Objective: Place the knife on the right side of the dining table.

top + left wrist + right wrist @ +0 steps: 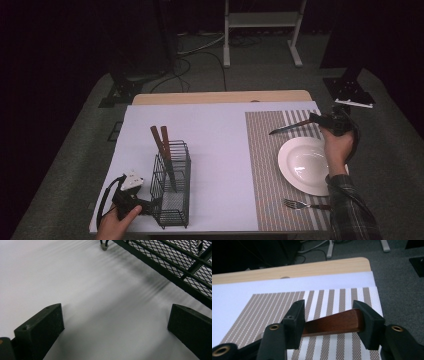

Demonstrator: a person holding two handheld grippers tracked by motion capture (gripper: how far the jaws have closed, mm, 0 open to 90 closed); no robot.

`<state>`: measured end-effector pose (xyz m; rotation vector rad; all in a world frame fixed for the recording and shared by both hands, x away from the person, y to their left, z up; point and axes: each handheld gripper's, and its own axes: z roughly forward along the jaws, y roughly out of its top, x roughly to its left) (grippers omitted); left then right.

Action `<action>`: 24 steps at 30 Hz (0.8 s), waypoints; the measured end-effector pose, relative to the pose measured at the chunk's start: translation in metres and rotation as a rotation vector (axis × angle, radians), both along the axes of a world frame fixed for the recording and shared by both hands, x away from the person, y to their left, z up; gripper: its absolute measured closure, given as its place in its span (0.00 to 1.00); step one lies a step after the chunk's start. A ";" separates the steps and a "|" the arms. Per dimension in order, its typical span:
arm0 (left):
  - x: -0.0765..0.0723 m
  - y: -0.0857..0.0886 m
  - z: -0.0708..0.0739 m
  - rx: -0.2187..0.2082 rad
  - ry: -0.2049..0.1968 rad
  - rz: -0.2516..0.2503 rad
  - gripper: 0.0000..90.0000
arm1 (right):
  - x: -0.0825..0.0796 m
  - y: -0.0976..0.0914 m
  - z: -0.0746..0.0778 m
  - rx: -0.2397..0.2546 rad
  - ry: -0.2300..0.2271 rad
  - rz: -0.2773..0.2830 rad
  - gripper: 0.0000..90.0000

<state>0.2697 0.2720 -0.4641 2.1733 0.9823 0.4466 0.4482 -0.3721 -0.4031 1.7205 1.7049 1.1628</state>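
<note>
Right tongs [329,322] stand apart around the knife [335,323], its handle between the pads, at twelve o'clock of the plate [305,165] on the mat [265,165]. Lay it flat, then lift clear. Left tongs [112,327] gape beside the rack [175,262].

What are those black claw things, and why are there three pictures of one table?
A person holds a gripping tool in each hand. One camera looks down from above; a small camera rides on each tool. The left gripper rests by the wire basket, fingers open. The right gripper has a knife's wooden handle between its fingers, above the striped mat; whether they squeeze it I cannot tell. A white plate and a fork lie on the mat, and two more handles stick out of the basket.
</note>
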 end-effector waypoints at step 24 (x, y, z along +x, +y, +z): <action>0.000 0.000 0.000 0.000 0.001 0.000 0.00 | 0.010 -0.004 -0.022 -0.004 0.150 0.004 0.28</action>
